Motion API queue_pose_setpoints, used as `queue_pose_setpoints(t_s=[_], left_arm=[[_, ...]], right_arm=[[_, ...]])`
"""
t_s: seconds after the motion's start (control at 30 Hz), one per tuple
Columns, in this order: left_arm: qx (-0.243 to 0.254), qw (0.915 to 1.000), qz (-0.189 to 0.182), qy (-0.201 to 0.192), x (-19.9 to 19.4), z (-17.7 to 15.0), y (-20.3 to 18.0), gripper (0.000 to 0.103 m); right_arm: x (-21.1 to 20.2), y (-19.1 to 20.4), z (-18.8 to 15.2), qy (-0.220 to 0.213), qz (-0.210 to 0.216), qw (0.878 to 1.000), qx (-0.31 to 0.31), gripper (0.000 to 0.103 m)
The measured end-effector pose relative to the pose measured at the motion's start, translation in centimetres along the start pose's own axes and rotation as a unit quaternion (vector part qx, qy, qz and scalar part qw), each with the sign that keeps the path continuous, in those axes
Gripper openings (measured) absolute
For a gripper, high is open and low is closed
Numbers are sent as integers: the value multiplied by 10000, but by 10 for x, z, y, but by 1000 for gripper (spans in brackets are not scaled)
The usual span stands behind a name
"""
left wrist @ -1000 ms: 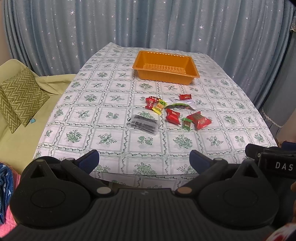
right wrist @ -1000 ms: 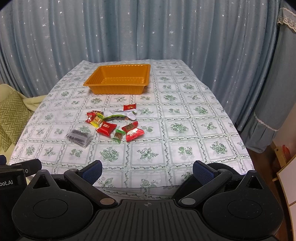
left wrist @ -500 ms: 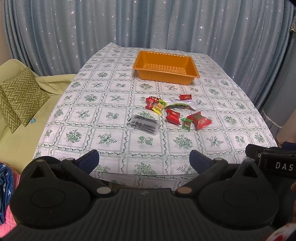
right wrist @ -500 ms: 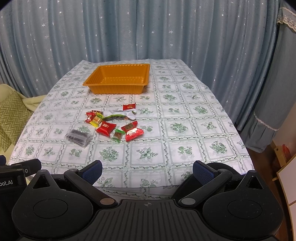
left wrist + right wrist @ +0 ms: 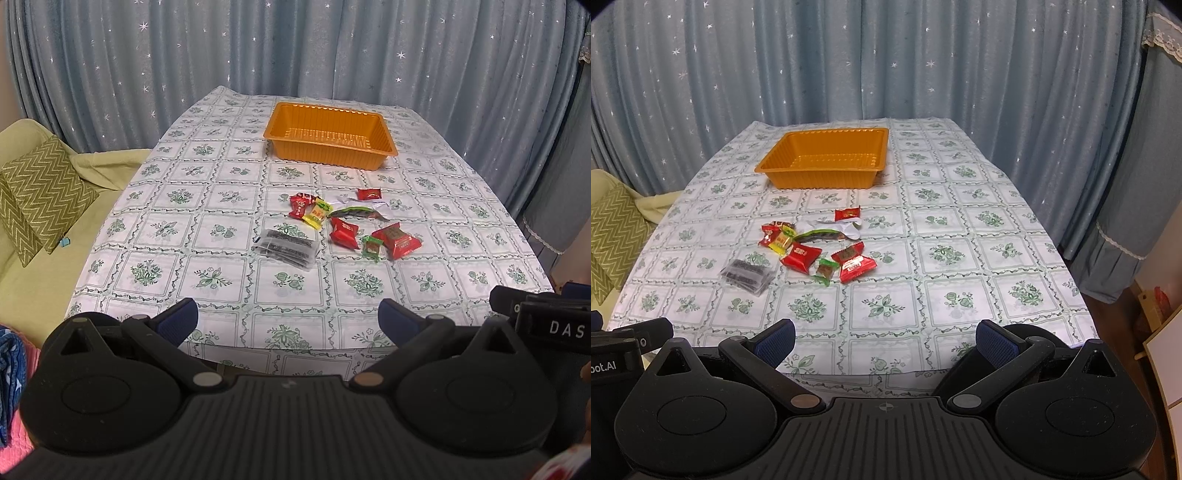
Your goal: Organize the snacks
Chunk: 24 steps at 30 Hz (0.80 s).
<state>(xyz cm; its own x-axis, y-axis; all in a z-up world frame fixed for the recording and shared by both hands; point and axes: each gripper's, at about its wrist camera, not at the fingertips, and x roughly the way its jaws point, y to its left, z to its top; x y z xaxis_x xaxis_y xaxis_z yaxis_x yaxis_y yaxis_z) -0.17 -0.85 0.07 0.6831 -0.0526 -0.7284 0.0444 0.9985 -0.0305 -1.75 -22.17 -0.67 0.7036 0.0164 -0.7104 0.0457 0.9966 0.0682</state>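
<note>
Jaws wide on left gripper, right gripper; snacks labels unreadable

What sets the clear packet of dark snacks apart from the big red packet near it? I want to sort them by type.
The clear packet is see-through with dark contents; the big red packet is opaque with printed markings. The clear packet lies flat and thin, apart at the left edge of the cluster; the big red packet looks puffed and sits among other wrappers. Both lie on the tablecloth, outside the orange tray.
</note>
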Motion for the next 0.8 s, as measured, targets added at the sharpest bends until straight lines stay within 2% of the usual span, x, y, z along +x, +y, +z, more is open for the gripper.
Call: queue_pose_setpoints(t_s=[0.8], left_arm=[[18,10000,3,-12,1,2,1,103]], right_arm=[[-1,-1,2,-15,-20,10000,33,103]])
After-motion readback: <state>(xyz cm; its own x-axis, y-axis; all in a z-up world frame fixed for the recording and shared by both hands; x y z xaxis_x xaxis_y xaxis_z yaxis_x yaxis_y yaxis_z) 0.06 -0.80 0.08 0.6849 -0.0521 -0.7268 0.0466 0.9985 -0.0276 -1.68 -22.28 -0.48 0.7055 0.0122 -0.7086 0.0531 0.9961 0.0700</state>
